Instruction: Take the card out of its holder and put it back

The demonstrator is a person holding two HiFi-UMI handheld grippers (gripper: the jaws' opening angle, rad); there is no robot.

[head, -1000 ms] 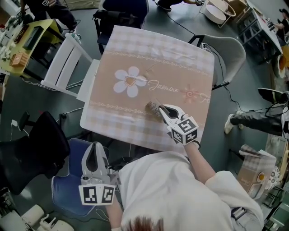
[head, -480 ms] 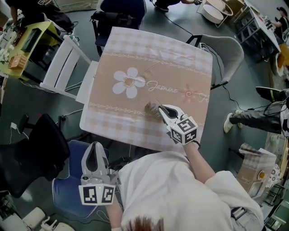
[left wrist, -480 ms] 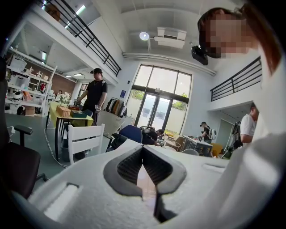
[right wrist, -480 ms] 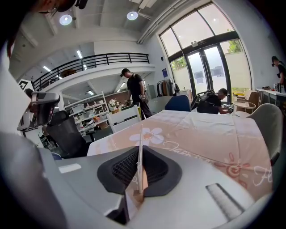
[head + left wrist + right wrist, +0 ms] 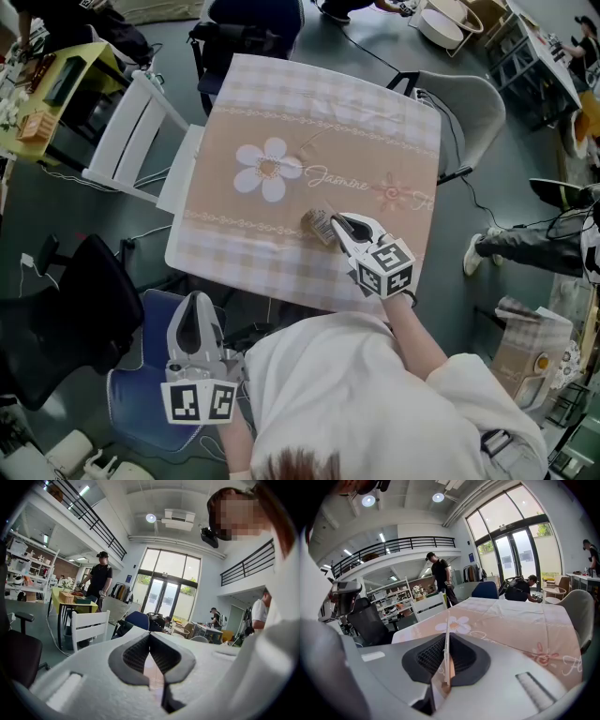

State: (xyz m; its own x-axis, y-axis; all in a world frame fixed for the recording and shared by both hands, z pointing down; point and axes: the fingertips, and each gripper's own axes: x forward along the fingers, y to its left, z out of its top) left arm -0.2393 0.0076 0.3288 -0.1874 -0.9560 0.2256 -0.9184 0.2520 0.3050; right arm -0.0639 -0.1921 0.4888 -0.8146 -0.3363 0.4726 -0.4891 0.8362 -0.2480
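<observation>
**Gripping card edge-on above the table: take-out step judged in hand**

Found left gripper (image 5: 195, 305) nearest the body, low and short of the table's near edge, jaws together with nothing between them. Idle, well apart from the work.

Found right gripper (image 5: 336, 223) further out, over the near half of the table (image 5: 309, 103), jaws clamped on a thin flat piece standing on edge between the pads. Read as the card (image 5: 446, 667), in two layers, a pale sheet against a tan one. Unable to separate holder from card in those layers.

Seen from the head view only as a small brownish patch at the jaw tips, at or just above the cloth. Unable to confirm contact.

Noted beyond it a white flower print (image 5: 270, 171) and bare cloth.

Judged as the take-out half, worked one-handed, not yet finished. Calls next for bringing up the left gripper to pin the holder. Calls then for a straight pull along the card's own plane, without twisting or bending.
</observation>
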